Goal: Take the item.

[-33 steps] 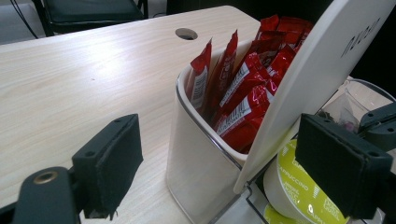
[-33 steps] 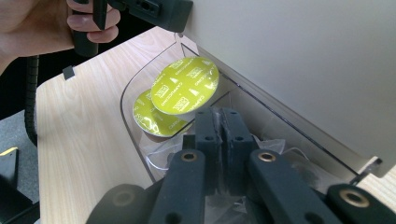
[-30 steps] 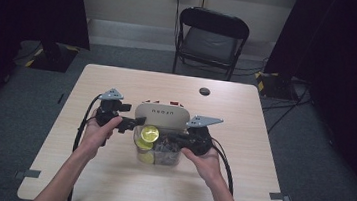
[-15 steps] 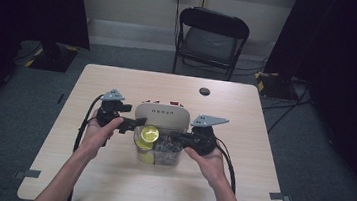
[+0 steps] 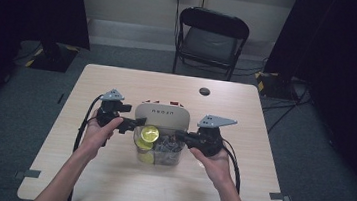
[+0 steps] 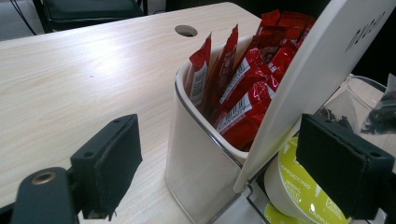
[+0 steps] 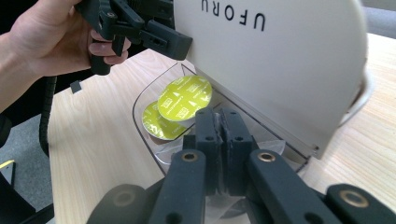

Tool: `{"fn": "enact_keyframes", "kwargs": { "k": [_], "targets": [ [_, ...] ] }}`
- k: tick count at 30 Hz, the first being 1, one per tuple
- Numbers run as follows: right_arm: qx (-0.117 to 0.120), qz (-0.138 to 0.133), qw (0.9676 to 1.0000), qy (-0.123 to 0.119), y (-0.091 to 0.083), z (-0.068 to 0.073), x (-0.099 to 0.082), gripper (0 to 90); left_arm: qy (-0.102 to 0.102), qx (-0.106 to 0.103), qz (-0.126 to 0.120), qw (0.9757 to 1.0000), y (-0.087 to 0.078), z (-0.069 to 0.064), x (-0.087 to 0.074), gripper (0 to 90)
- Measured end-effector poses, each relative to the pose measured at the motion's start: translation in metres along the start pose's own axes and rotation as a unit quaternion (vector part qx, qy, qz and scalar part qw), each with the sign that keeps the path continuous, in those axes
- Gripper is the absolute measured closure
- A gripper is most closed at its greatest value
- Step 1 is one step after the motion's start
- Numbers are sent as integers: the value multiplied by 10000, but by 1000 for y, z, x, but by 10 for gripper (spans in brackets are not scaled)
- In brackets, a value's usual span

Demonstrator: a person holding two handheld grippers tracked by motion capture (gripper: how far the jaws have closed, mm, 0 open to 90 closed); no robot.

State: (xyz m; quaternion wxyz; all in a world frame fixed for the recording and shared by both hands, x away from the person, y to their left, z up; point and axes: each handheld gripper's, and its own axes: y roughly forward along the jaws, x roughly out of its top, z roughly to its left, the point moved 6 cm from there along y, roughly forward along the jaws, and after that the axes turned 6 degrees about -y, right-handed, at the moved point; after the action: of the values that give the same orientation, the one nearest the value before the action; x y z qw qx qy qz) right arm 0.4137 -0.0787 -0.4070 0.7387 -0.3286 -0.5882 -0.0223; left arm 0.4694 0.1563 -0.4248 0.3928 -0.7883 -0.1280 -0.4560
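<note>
A clear compartment box [image 5: 158,153] stands mid-table with its white lid [image 5: 161,114] tilted up. The rear compartment holds red packets [image 6: 243,88]. Yellow-green capsules [image 7: 183,99] lie in the front one [image 5: 148,135]. My left gripper [image 5: 131,123] is open, and its jaws [image 6: 226,168] straddle the box's corner and the lid's edge [image 7: 156,35]. My right gripper [image 5: 182,137] reaches in from the right. Its jaws [image 7: 218,116] are shut, and crinkled clear film of a bag with dark bits [image 6: 380,114] appears pinched between them.
The table [image 5: 107,183] has a round cable hole [image 5: 204,91] at its far side. A black folding chair [image 5: 213,39] stands behind it. Cables trail from both grippers over the table's near half.
My right hand has shifted slightly to the right with its jaws still shut. The left gripper and the lid have stayed where they were.
</note>
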Motion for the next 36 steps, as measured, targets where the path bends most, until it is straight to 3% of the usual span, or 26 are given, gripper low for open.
{"fn": "enact_keyframes", "kwargs": {
  "k": [36],
  "targets": [
    [-378, -295, 9988, 129, -51, -14, 0, 878, -27, 4, 37, 10000, 0, 3, -1, 126]
  ]
}}
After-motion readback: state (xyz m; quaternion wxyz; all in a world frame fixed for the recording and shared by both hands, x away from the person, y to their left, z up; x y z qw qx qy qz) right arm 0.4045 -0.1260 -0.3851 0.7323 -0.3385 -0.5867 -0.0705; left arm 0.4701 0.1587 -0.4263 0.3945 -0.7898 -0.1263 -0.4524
